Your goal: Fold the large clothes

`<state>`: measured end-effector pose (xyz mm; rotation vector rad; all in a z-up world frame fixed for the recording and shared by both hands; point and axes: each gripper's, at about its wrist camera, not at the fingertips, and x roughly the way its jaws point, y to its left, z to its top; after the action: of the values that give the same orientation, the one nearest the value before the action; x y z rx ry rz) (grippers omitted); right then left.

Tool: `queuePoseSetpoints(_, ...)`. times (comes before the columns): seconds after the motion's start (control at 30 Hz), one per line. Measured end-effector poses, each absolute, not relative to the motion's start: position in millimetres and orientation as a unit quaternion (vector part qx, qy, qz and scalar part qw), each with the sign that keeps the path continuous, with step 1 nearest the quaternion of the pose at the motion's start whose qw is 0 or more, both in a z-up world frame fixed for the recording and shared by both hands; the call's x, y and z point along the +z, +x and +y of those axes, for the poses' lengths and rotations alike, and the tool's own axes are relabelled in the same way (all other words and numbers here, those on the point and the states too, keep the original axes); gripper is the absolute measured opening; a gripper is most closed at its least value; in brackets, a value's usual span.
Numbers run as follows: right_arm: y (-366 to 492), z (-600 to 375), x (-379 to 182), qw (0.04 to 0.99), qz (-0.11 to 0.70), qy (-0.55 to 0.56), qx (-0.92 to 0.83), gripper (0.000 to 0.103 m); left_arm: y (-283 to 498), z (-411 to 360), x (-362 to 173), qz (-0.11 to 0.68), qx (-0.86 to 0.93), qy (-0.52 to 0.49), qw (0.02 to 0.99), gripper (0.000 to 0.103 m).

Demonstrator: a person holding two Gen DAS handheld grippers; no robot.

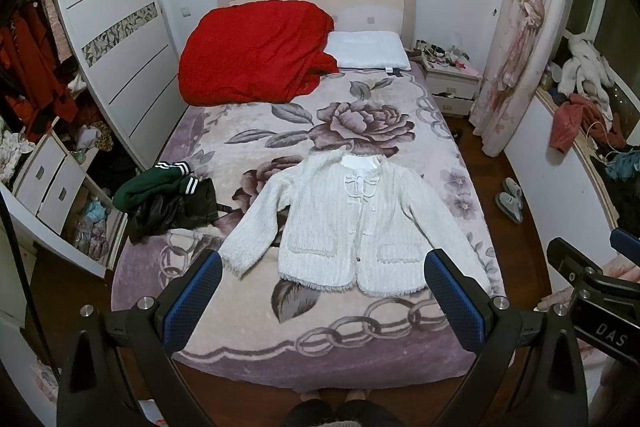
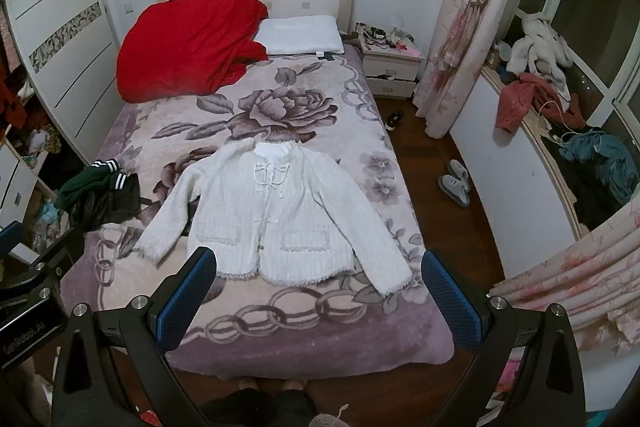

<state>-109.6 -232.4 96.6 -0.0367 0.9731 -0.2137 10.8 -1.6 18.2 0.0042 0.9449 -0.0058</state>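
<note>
- As the left wrist view shows, the left gripper (image 1: 322, 273) hangs above the foot end of the bed (image 1: 440, 359), and its jaws stand wide open with nothing between them.
- A white cardigan (image 1: 344, 223) lies flat on the bed, front side up, both sleeves spread out to the sides, and its hem is toward the foot end of the bed.
- A heap of dark green and black clothes (image 1: 168, 199) lies on the bed just beside the cardigan's sleeve, near the edge toward the wardrobe (image 1: 108, 39).
- A red blanket (image 1: 256, 51) and a white pillow (image 1: 368, 49) lie at the head end of the bed, well apart from the cardigan.
- At the edge of this view, beside the bed, a part of the right gripper (image 1: 592, 275) is visible.
- From the right wrist view, the right gripper (image 2: 318, 271) is also above the foot end of the bed (image 2: 420, 339); its jaws are wide apart and they hold nothing.
- The white cardigan (image 2: 280, 219) is in the middle part of the bed, not touched by any gripper.
- A pair of slippers (image 2: 454, 183) stands on the floor beside the bed, and a nightstand (image 2: 390, 67) is next to its head end.
</note>
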Motion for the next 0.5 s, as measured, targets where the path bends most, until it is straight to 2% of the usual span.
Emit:
queuePoseSetpoints(0.17,-106,-234,93,0.879,0.465,-0.017,-0.104,0.103,7,1,21,0.451,-0.005,0.002,0.892,0.103)
queuePoseSetpoints(0.5,-99,-218,119,0.879,0.465,-0.019,-0.101,0.103,7,-1,22,0.448,-0.006,0.000,0.894,0.103)
